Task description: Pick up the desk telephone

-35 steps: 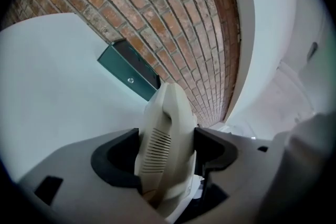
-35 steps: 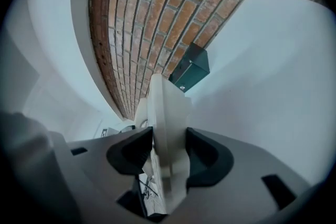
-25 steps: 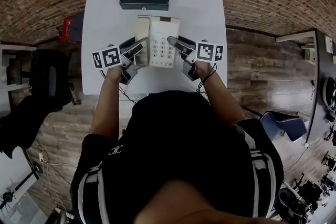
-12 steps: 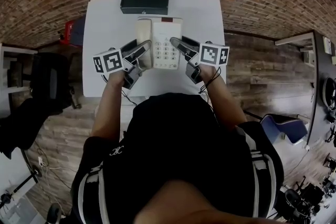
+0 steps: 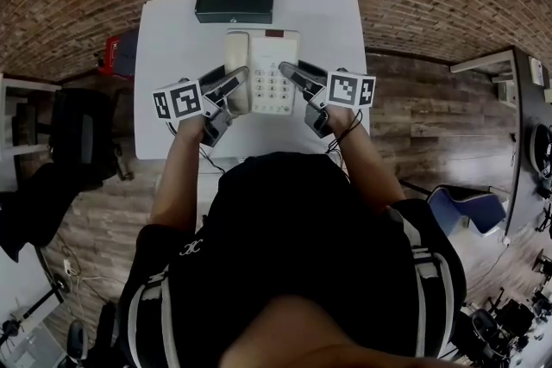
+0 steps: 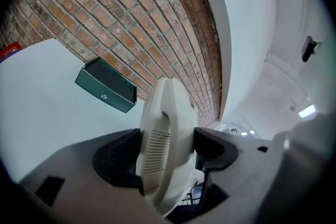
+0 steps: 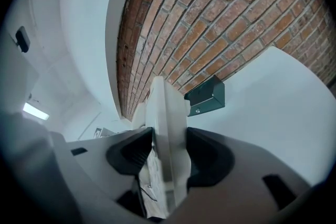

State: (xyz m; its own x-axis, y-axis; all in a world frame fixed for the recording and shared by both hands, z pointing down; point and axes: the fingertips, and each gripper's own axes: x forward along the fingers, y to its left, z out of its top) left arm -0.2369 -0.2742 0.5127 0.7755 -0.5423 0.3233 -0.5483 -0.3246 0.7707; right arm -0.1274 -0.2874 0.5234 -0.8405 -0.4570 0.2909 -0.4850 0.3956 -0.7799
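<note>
While clamped at 9 and 3 o'clock by left claw (image 5: 229, 83) and right claw (image 5: 293, 72), the desk telephone (image 5: 270, 73) has been raised slightly. Pickup is judged under way.

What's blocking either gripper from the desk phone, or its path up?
Nothing visible: the left gripper and the right gripper each clamp a side of the desk telephone; the dark green box sits behind it, apart.

White rectangular desk (image 5: 168, 39). On it lies a dark green box (image 5: 235, 0), poss. metal, flat at far edge, approx. ctr.
</note>
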